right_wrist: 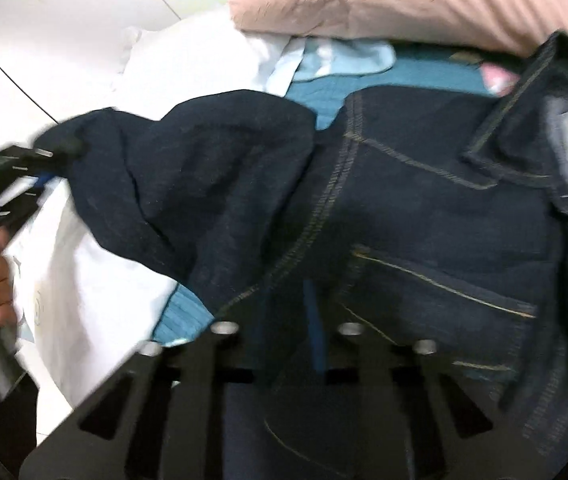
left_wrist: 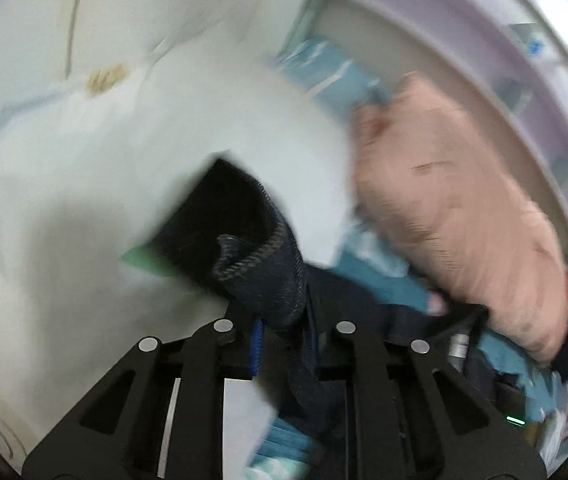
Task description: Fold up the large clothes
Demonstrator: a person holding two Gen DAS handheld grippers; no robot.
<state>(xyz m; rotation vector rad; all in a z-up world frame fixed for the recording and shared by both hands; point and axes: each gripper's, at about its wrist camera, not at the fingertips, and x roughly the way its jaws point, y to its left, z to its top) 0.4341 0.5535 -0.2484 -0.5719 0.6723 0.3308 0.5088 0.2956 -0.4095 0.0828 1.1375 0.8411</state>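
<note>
Denim jacket (right_wrist: 404,200), thick, limp, seamed, is spread across centre frame. Left gripper (left_wrist: 284,320) is clamped on its hem; right gripper (right_wrist: 284,332) is pinched into its cloth. Seams are judged best holds.

pink pillow (left_wrist: 456,216) | teal blanket (right_wrist: 404,76) | white sheet (left_wrist: 84,160) | shelf (left_wrist: 484,40)

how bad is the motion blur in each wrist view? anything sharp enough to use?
Left wrist: heavy smear across the pink pillow and shelving; only the denim cuff near the fingers shows stitching. Right wrist: milder blur, seams on the dark denim jacket readable, the left gripper at frame edge streaked. Strong fisheye curvature in both.
</note>
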